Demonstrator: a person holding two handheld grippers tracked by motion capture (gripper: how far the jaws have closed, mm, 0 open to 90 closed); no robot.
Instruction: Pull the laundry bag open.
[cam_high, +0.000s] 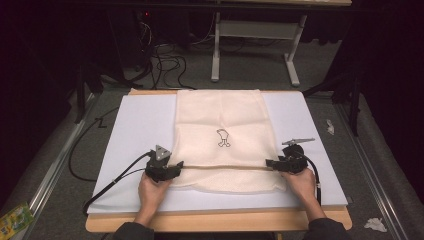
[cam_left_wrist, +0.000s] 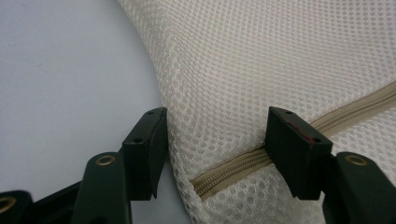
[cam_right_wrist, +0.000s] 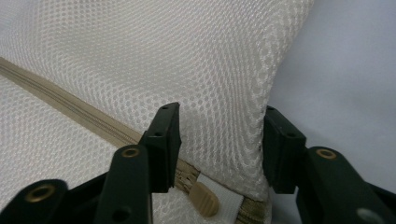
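Presently mesh bag (cam_high: 220, 135) flat on counter (cam_high: 135, 125); left tool (cam_high: 176, 166) and right tool (cam_high: 270, 163) released, straddling zipper-line edges; fold pending.

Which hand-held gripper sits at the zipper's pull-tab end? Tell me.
The right hand-held gripper: the tan zipper pull lies between its jaws on the mesh laundry bag. The left hand-held gripper straddles the plain zipper end.

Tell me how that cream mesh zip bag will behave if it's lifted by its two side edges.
The cream mesh zip bag is probably floppy: its edge already curves and puckers beside the left claw. It looks light, being thin open mesh lying flat on the white foam board. It would likely sag in the middle, perhaps folding along the tan zipper.
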